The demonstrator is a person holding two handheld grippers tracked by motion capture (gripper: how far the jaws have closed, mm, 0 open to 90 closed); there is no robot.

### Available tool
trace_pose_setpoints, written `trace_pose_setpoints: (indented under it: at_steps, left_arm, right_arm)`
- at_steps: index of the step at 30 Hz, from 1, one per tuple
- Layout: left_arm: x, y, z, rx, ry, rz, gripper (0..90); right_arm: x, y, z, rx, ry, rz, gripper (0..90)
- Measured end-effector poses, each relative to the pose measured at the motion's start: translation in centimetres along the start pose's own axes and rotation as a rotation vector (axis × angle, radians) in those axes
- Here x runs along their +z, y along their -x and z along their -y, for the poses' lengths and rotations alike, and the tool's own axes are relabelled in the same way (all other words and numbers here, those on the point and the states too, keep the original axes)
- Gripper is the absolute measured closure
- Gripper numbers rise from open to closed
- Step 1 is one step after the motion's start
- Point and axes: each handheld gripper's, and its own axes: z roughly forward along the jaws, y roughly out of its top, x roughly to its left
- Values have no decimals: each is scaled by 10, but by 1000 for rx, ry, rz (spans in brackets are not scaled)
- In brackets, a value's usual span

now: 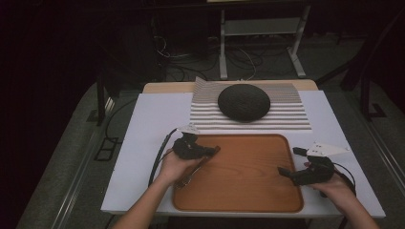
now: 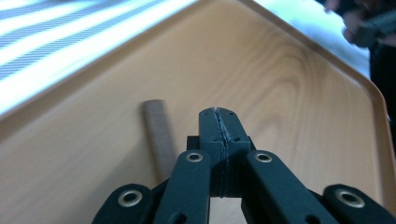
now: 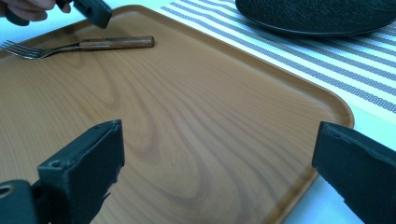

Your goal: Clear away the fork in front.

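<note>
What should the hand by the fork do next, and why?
Probably open the left gripper and slide it sideways over the fork. Its jaws are shut on nothing, and the wooden handle lies just beside them on the tray, so it cannot grab the fork yet.

1. The left gripper [image 1: 216,150] is matte black plastic with two flat linkage bars, each bearing silver ringed rivets.
2. A black cable loops away from its body.
3. The right gripper [image 1: 288,162] is also black, with blocky jaws whose pad edges look rough and chipped.
4. A pale grey three-cornered plate tops each gripper.
5. The person's forearms are bare, with no sleeves visible.
</note>
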Motion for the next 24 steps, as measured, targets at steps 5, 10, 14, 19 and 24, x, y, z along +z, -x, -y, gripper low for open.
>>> trace_pose_setpoints:
  at_steps: [5, 10, 14, 19, 24]
  left_arm:
    - [14, 6, 4, 46, -83, -17, 896]
    - [13, 1, 7, 48, -108, -50, 895]
    - [9, -5, 11, 31, -111, -60, 892]
    - [8, -9, 13, 28, -124, -75, 891]
    - [5, -13, 13, 23, -124, -86, 891]
  right_arm:
    - [2, -1, -1, -6, -7, 1, 25]
    - [2, -4, -2, -13, -6, 4, 25]
    - [3, -4, -3, -12, -5, 4, 25]
    - [4, -4, -2, -13, -14, 2, 25]
    - [3, -4, -1, -12, -11, 5, 26]
